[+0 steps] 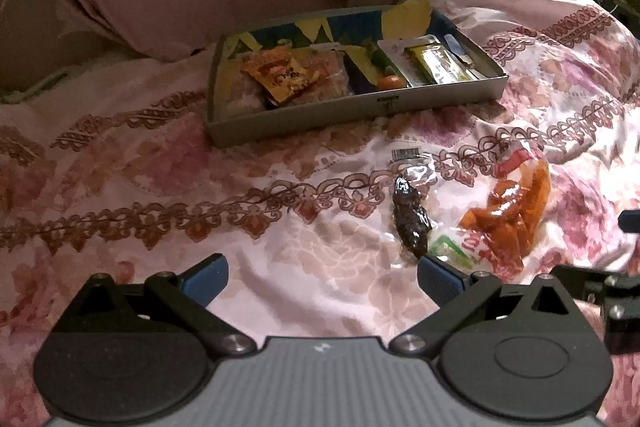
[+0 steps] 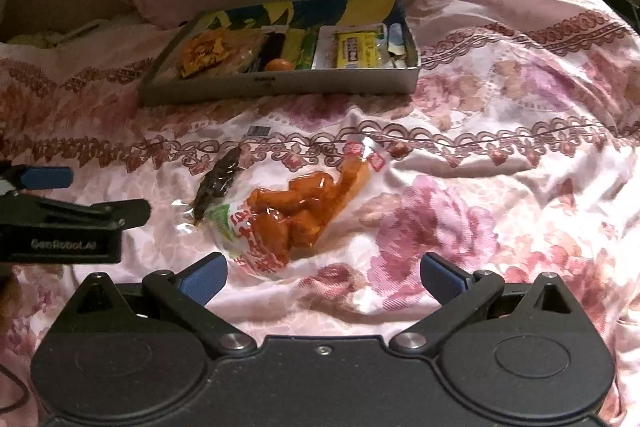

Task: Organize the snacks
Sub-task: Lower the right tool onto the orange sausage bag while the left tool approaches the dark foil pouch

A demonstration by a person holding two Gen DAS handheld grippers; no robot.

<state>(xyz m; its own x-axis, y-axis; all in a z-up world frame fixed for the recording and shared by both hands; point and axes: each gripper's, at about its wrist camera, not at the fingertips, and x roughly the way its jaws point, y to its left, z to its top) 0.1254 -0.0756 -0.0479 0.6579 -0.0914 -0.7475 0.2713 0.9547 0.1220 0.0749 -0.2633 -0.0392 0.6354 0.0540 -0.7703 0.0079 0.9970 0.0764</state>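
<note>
Snacks, left wrist view: a clear packet of orange-red pieces [image 1: 508,215] and a clear packet with a dark snack [image 1: 410,217] lie side by side on the floral bedspread [image 1: 200,187], near the right blue pad.
Barcode: a small one shows on the dark snack's wrapper, digits too small to read.
Tray [image 1: 352,109]: grey, shallow, farther back on the bedspread; it holds an orange packet [image 1: 280,73] at its left and a yellow-green bar [image 1: 438,65] at its right (print blurred).
Left gripper [image 1: 322,281]: released, jaws spread wide, nothing between them.

Snacks, right wrist view: the orange-red packet [image 2: 296,215] lies just ahead of the claw, with red characters on white that I cannot read; the dark snack [image 2: 218,185] touches its left edge.
Tray [image 2: 280,85]: beyond both packets, a yellow bar [image 2: 358,55] inside at the right.
Right gripper [image 2: 322,281]: released, jaws wide, holding nothing.
Writing: "GenRobot.AI" on the left gripper's body [image 2: 64,245], at the frame's left edge.
</note>
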